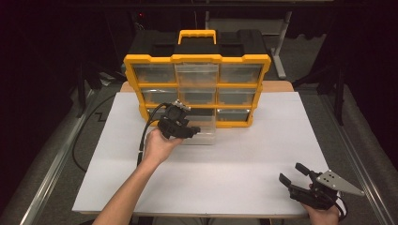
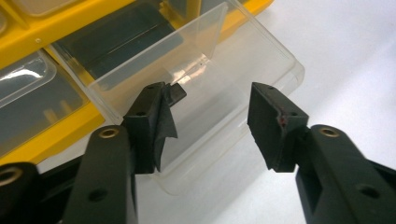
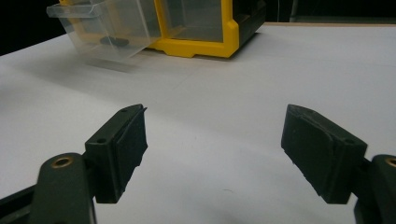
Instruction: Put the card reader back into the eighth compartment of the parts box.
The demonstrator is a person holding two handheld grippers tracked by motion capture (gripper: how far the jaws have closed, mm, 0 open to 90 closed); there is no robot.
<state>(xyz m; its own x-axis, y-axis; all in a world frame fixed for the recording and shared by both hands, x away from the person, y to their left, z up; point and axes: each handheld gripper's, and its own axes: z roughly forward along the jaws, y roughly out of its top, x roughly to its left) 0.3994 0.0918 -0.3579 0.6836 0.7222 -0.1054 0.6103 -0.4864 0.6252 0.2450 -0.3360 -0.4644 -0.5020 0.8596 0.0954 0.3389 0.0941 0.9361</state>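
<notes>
The fingers [image 2: 275, 126] of the left gripper [image 1: 180, 125] are spread apart over the clear drawer [image 2: 219, 79], holding nothing. The drawer sticks out of the bottom row of the yellow box [image 1: 197, 58]. A small dark piece [image 3: 114, 42] lies inside. I think something was just dropped in; next, push the drawer shut. The right gripper [image 1: 293, 174] waits open above the table [image 1: 234, 164].

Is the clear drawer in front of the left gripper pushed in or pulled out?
Pulled out: the clear drawer juts from the organizer's bottom row over the table, tilted down.
</notes>
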